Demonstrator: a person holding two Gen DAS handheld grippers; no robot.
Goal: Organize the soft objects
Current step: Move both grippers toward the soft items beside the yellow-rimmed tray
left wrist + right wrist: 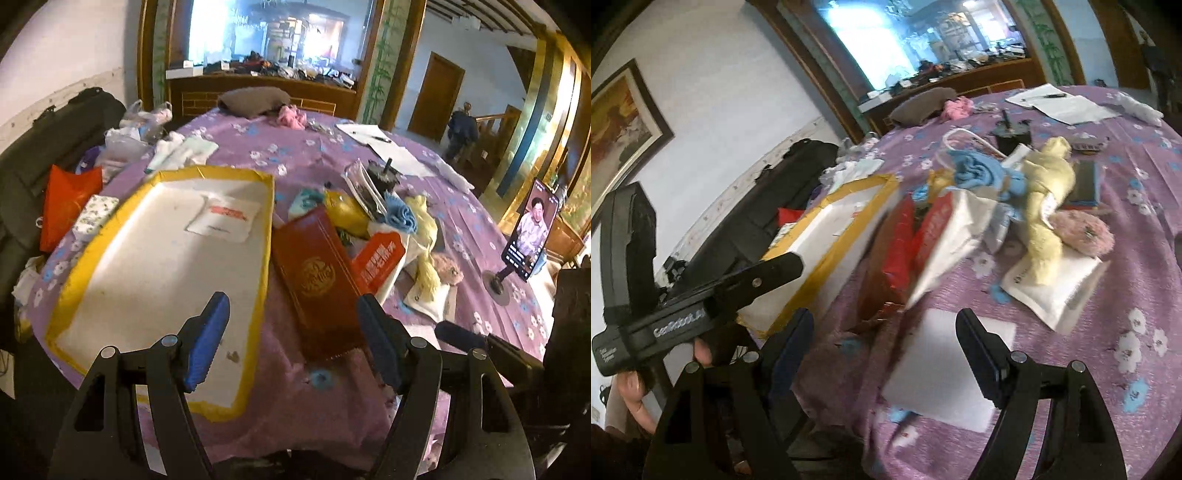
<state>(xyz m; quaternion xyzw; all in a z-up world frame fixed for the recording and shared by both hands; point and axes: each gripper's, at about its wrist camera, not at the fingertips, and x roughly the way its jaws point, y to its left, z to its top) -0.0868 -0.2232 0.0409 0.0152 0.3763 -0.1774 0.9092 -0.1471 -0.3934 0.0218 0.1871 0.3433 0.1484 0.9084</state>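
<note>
While both jaws are standing wide with nothing inside, hovering the left gripper [291,339] and right gripper [886,354] low. Aiming slowly for the yellow soft toy [1049,206] at one o'clock, then heading toward the yellow-edged box [166,258] at ten o'clock.

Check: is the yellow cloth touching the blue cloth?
Touching. The right wrist view shows the yellow cloth lying against the blue cloth with no gap; the left wrist view agrees.
</note>
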